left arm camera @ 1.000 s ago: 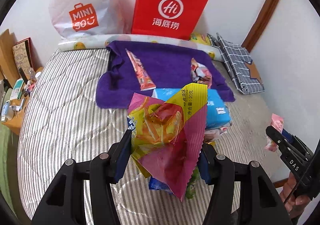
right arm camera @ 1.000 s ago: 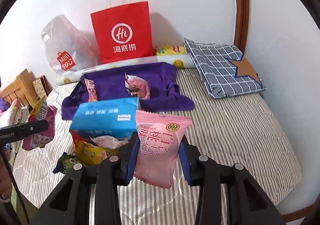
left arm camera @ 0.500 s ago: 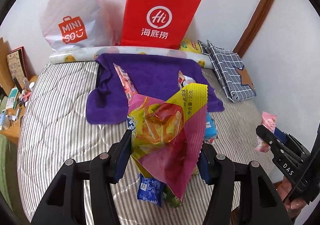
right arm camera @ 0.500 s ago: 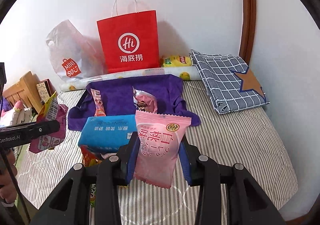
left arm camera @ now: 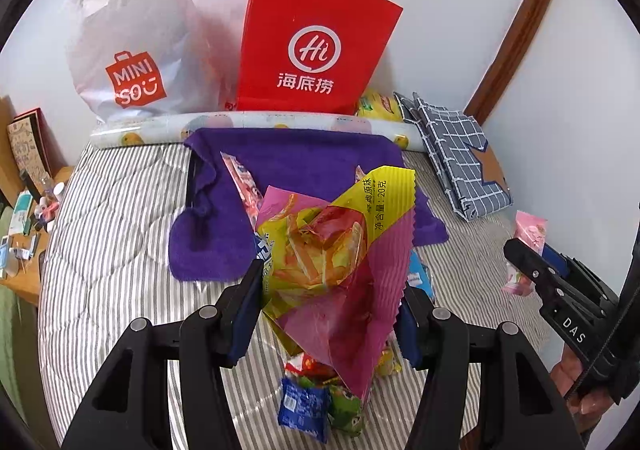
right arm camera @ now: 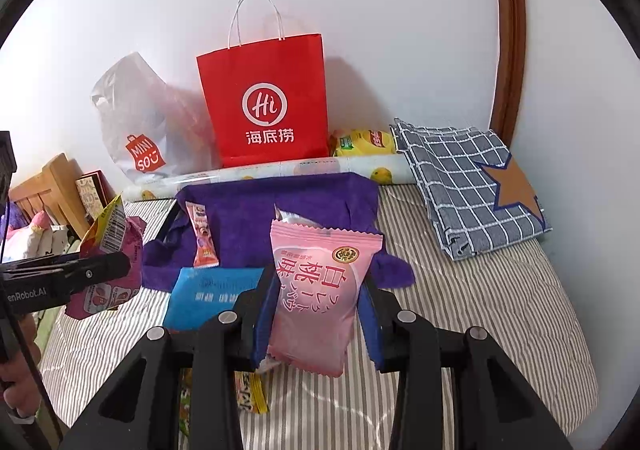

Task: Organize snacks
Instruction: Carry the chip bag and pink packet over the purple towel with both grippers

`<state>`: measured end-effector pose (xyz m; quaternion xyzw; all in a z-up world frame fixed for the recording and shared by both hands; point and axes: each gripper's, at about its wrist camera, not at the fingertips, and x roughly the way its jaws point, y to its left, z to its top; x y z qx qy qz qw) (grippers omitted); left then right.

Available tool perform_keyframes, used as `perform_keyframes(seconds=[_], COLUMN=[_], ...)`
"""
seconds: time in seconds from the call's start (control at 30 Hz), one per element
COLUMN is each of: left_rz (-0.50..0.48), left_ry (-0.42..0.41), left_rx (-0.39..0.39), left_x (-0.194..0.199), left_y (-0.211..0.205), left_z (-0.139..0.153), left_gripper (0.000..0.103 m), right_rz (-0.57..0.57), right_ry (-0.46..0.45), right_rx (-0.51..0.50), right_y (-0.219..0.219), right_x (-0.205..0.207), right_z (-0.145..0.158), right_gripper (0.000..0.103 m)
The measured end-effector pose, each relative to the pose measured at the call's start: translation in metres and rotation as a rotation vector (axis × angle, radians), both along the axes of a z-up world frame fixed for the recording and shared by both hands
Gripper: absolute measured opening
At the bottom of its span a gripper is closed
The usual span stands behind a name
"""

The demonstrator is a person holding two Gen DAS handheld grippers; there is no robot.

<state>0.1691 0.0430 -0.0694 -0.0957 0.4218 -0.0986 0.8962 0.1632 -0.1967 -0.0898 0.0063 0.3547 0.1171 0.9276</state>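
My left gripper point(left arm camera: 328, 302) is shut on a yellow and magenta chip packet point(left arm camera: 340, 258), held above the striped bed. My right gripper point(right arm camera: 316, 310) is shut on a pink peach snack packet point(right arm camera: 320, 290), also held above the bed. A purple towel point(left arm camera: 304, 166) lies near the wall with a pink stick packet point(right arm camera: 202, 236) and another wrapper on it. A blue tissue pack point(right arm camera: 208, 294) lies in front of the towel. Loose small snacks point(left arm camera: 316, 398) lie under the left gripper. A red paper bag point(left arm camera: 316, 50) and a white Miniso bag point(left arm camera: 128, 50) stand against the wall.
A folded blue checked cloth point(right arm camera: 468, 186) lies at the right by the wall. A rolled printed sheet point(left arm camera: 248, 126) lies along the wall with a yellow packet point(right arm camera: 364, 142) behind it. A cluttered wooden side table point(left arm camera: 24, 234) stands left of the bed.
Both grippers have risen and moved back from the towel with their packets still held. The pile of loose snacks now shows below the left gripper.
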Motion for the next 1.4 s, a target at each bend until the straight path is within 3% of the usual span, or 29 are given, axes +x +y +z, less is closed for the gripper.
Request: perform_keyframes(seconds=[0.57, 1.4], left_rz=[0.014, 0.061], left_ry=[-0.027, 0.007], left_rx=[0.051, 0.024], left_x=[0.037, 0.086], left_y=[0.008, 0.022], left_z=[0.002, -0.021], left_gripper=[0.058, 0.058], right_rz=[0.006, 0.013], right_ry=[-0.019, 0.0], right_rx=[-0.003, -0.014], right_y=[0.012, 0.016], right_x=[0.046, 0.096], right_z=[-0.004, -0.026], right_gripper=[0.036, 0.036])
